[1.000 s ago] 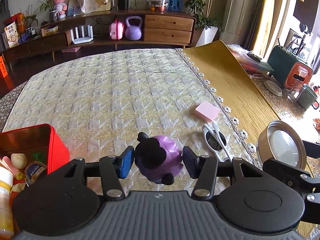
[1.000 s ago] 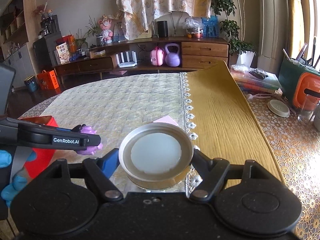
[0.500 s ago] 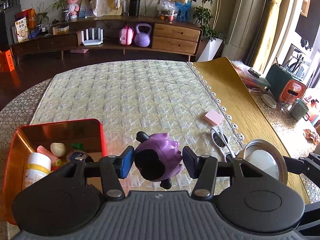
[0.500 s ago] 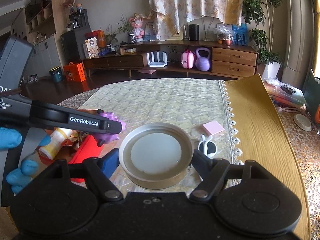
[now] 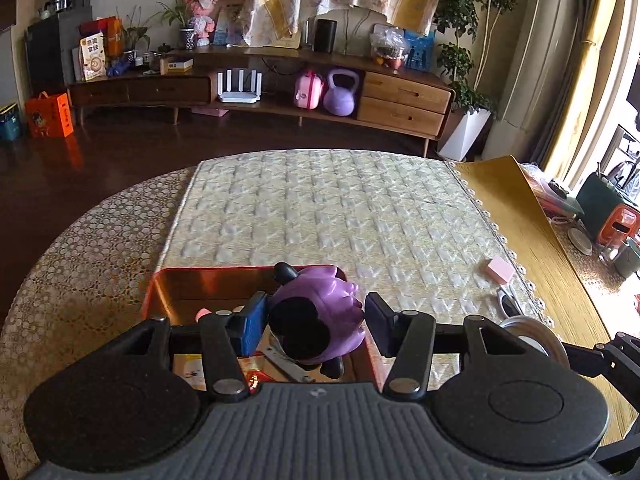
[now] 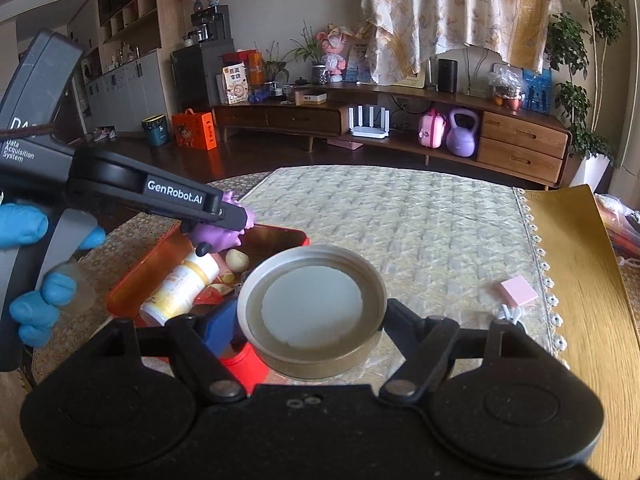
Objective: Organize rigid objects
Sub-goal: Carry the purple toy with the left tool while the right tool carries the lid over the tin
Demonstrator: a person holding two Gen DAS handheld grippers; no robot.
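Observation:
My left gripper (image 5: 316,322) is shut on a purple toy with black parts (image 5: 320,316) and holds it above the open red box (image 5: 208,276). From the right wrist view the toy (image 6: 224,236) hangs over the box's far end (image 6: 132,276). Inside the box lie a white bottle with a yellow label (image 6: 180,284), a pale shell-like piece (image 6: 237,260) and other small items. My right gripper (image 6: 312,320) is shut on a round metal lid (image 6: 312,308), held just right of the box. In the left wrist view the lid (image 5: 528,336) shows at the right.
A pink block (image 6: 518,292) and white sunglasses (image 5: 508,304) lie on the quilted cloth near its lace edge. A golden mat (image 5: 520,220) lies to the right. Beyond it stand a green and orange container (image 5: 608,216) and cups. A blue-gloved hand (image 6: 36,300) grips the left handle.
Both grippers have moved left and risen a little with their loads. The toy now hangs over the red box, and the lid has come up beside it.

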